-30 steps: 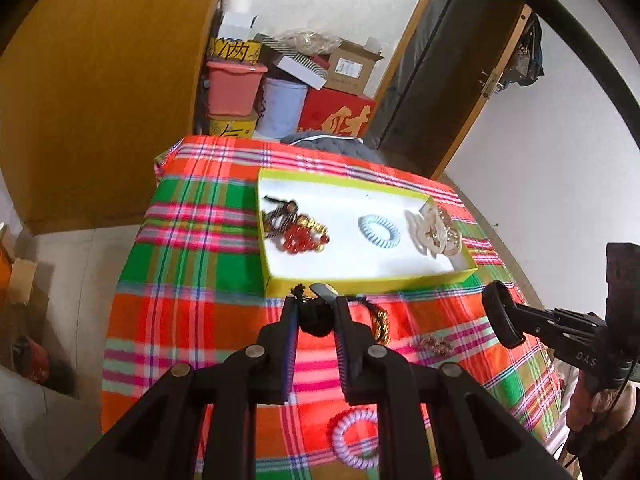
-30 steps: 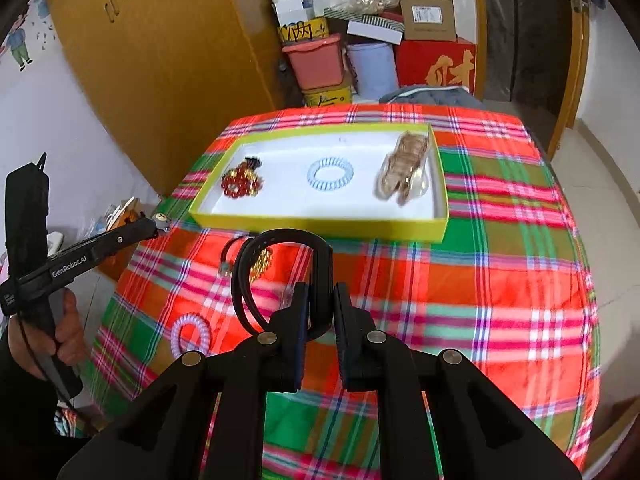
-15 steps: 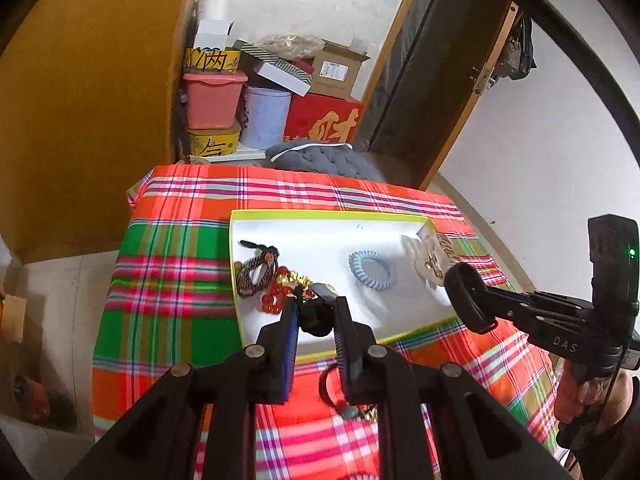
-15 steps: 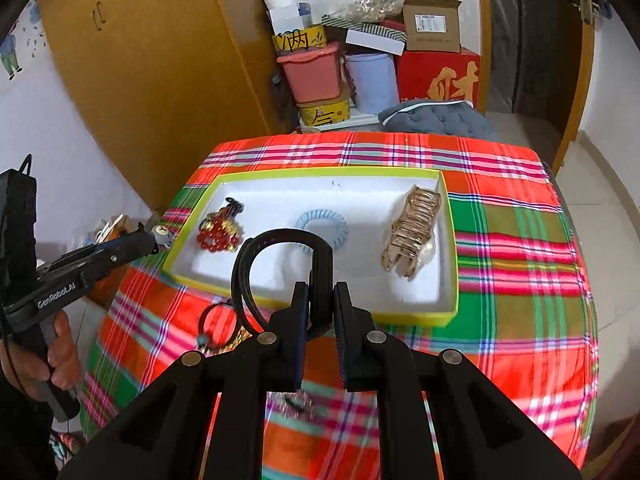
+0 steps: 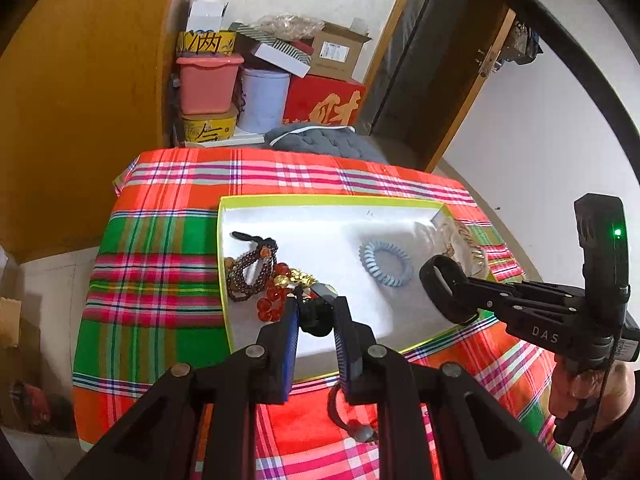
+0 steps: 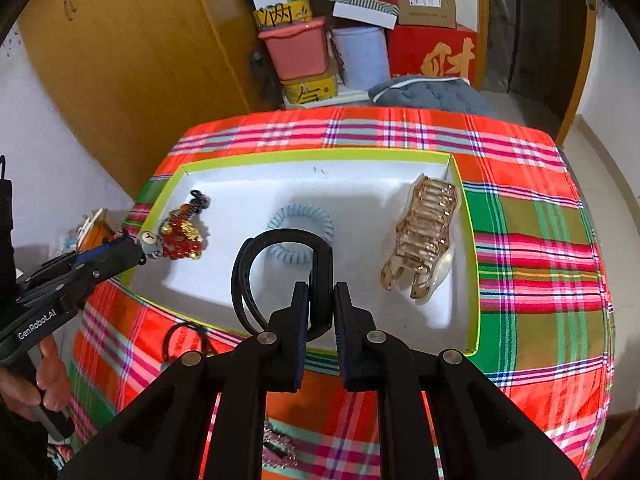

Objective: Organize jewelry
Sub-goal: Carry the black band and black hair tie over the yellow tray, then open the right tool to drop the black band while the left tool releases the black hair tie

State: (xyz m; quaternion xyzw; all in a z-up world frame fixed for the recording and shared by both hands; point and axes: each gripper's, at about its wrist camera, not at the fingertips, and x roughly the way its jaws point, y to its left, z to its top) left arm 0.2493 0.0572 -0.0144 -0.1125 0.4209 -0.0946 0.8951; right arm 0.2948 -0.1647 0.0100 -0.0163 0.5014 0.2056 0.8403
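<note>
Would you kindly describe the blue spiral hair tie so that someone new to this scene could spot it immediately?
Look at the plaid-covered table and find the shallow white tray with a yellow-green rim. The blue spiral hair tie lies flat near the tray's middle, between the red and gold bead bracelets and the translucent amber hair claw. It is the only pale blue coiled ring there.

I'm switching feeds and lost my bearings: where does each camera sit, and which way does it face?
Left wrist: on the left gripper, facing down over the tray; the right gripper and its hand show.
Right wrist: on the right gripper, holding black hair ties; the left gripper and its hand show.
Shared: tray, blue coil tie.
</note>
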